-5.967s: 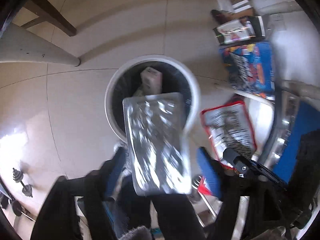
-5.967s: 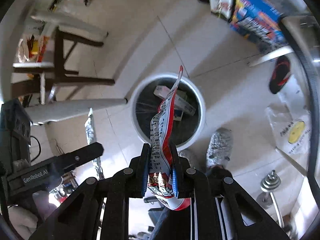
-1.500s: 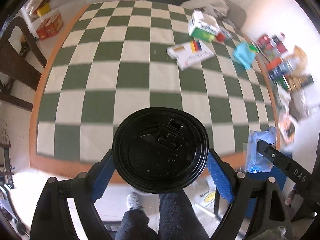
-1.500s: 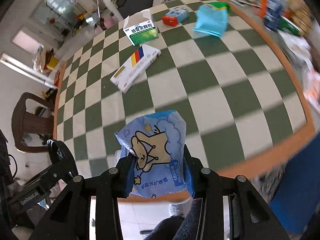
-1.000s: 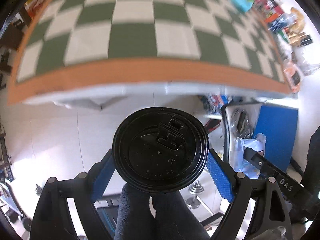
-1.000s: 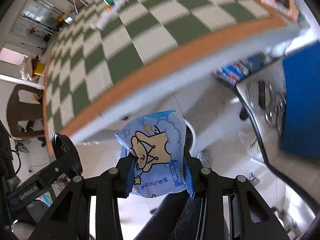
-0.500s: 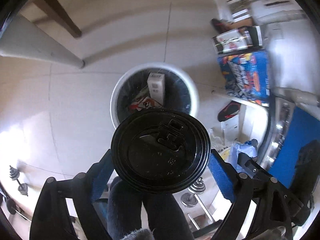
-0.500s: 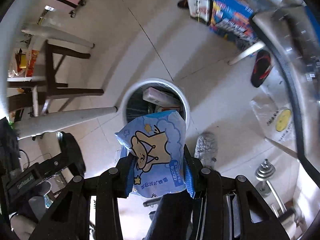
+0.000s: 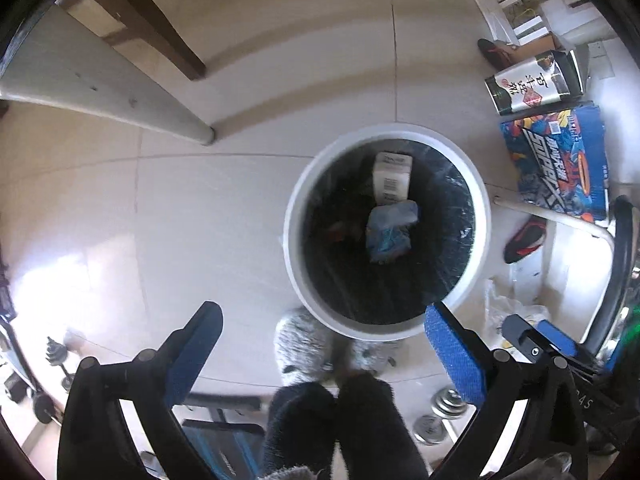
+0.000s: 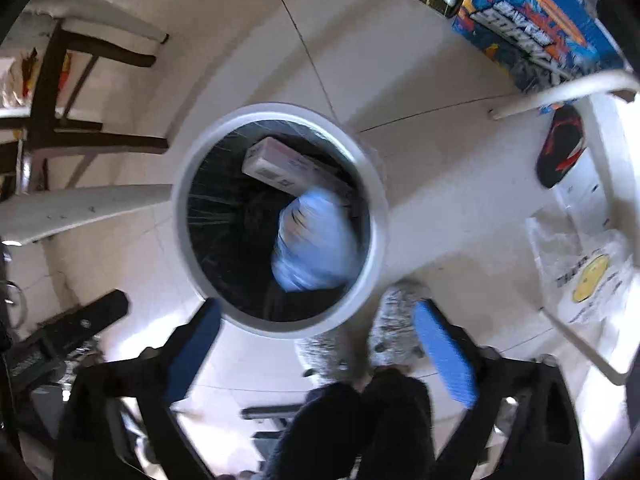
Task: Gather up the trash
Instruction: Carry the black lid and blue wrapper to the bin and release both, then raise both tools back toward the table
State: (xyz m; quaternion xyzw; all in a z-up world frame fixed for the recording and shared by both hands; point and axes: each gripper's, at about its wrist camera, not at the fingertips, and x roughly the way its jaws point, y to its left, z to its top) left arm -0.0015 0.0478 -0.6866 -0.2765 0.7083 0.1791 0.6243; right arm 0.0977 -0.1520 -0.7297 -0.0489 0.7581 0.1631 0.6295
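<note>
Both grippers point down over the white bin (image 9: 386, 324), the left gripper (image 9: 324, 354) and the right gripper (image 10: 316, 346) each with blue pads spreading apart and nothing between them. In the left view a blue wrapper (image 9: 390, 230) lies inside the black liner, just right of centre, touching a white carton (image 9: 392, 178) at its 12 o'clock. In the right view the wrapper (image 10: 316, 240) is a blur inside the bin, below the carton (image 10: 288, 172); grey slippers (image 10: 396, 328) stand at the bin's 5 o'clock.
</note>
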